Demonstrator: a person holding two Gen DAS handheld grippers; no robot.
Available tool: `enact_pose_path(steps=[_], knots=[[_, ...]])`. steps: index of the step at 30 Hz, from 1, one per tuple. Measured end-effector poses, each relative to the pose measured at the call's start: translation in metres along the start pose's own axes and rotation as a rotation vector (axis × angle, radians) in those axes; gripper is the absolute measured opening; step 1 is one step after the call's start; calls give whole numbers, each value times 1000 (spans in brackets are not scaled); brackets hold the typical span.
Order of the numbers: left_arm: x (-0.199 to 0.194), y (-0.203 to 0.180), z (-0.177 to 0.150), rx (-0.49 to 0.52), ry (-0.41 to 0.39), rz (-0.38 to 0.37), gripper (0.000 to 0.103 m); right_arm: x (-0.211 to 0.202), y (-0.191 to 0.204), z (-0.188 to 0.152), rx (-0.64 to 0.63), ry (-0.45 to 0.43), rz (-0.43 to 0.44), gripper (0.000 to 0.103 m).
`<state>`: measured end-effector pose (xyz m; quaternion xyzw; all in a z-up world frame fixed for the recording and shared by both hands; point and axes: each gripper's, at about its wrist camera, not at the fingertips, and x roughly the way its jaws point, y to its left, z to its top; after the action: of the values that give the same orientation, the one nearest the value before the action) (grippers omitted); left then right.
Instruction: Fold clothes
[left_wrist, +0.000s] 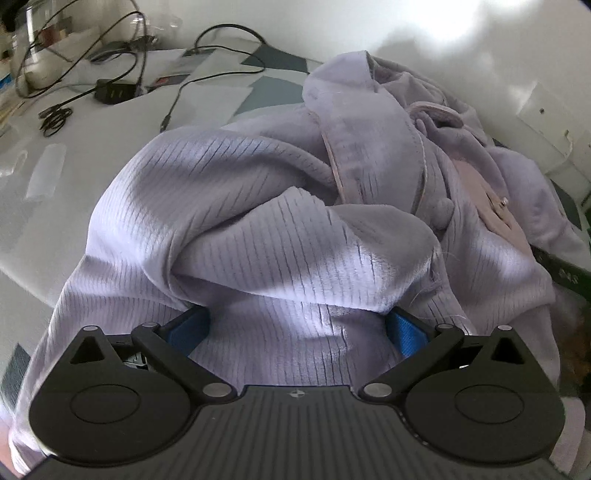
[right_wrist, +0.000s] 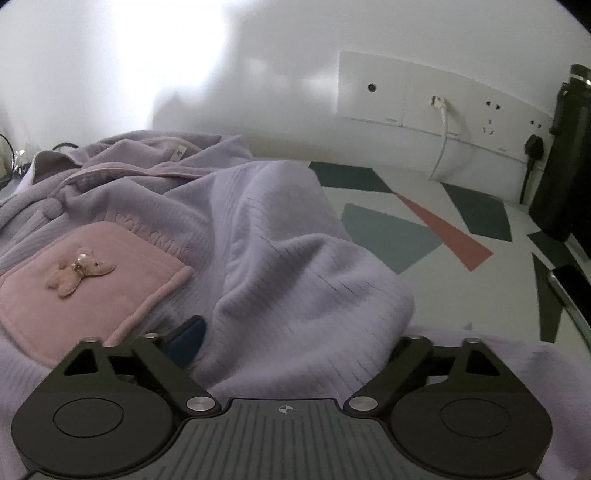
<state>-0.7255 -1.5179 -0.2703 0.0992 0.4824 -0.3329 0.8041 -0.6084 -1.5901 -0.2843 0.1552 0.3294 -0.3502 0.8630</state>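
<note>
A crumpled lilac ribbed fleece garment (left_wrist: 280, 206) lies heaped on the patterned table (right_wrist: 388, 236), its pink pocket (right_wrist: 85, 280) facing up. Both the left gripper (left_wrist: 295, 325) and right gripper (right_wrist: 295, 332) stand spread wide, fabric bunched between their blue fingers (left_wrist: 406, 332) without being pinched.

Crumpled lilac ribbed fleece garment (left_wrist: 229, 206) on table

One lilac garment (left_wrist: 258, 206), one pink pocket (right_wrist: 85, 280), two grippers.
</note>
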Motion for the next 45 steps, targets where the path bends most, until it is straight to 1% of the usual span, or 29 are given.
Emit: enact_pose_path(steps=[2, 6, 9, 11, 14, 19, 21, 24, 28, 30, 31, 33, 34, 35, 36, 39, 40, 42, 45], knots=[[0, 0, -2, -11, -8, 5, 103, -4, -9, -2, 17, -1, -8, 75], [0, -2, -2, -12, -7, 15, 103, -15, -30, -13, 47, -16, -40, 75], [-1, -2, -2, -11, -5, 17, 103, -23, -50, -19, 97, -10, -71, 75], [-1, -2, -3, -8, -9, 14, 103, -27, -64, -22, 131, -4, -107, 75], [-1, -4, -6, 5, -16, 8, 103, -32, -76, -26, 138, 5, -117, 76], [0, -5, -8, 16, -25, 3, 103, -33, -77, -29, 151, 11, -151, 81], [0, -4, -7, 20, -26, -6, 103, -32, -76, -28, 159, 13, -165, 85], [0, -3, -7, 37, -35, -17, 103, -30, -76, -28, 171, 20, -180, 89], [0, 1, -9, 56, -46, -48, 103, -29, -73, -24, 198, 45, -211, 90], [0, 4, -9, 59, -44, -64, 103, -28, -72, -21, 211, 63, -221, 92], [0, 5, -7, 59, -37, -72, 103, -27, -72, -19, 215, 73, -222, 93], [-3, 8, 0, 56, -12, -93, 103, -25, -72, -16, 217, 92, -210, 102], [-7, 10, 4, 57, -5, -105, 101, -26, -71, -14, 212, 99, -209, 102], [-15, 11, 8, 80, -24, -121, 97, -27, -70, -11, 206, 107, -211, 102], [-26, 10, 11, 118, -55, -133, 96, -29, -69, -8, 200, 114, -212, 102], [-56, 19, 19, 167, -149, -164, 96, -47, -64, 1, 219, 62, -221, 102], [-64, 25, 22, 156, -170, -173, 96, -53, -60, 4, 223, 41, -213, 102], [-72, 44, 29, 99, -192, -191, 96, -62, -46, 10, 221, 14, -178, 102], [-73, 74, 43, -7, -193, -181, 96, -61, -16, 13, 185, 30, -85, 102]])
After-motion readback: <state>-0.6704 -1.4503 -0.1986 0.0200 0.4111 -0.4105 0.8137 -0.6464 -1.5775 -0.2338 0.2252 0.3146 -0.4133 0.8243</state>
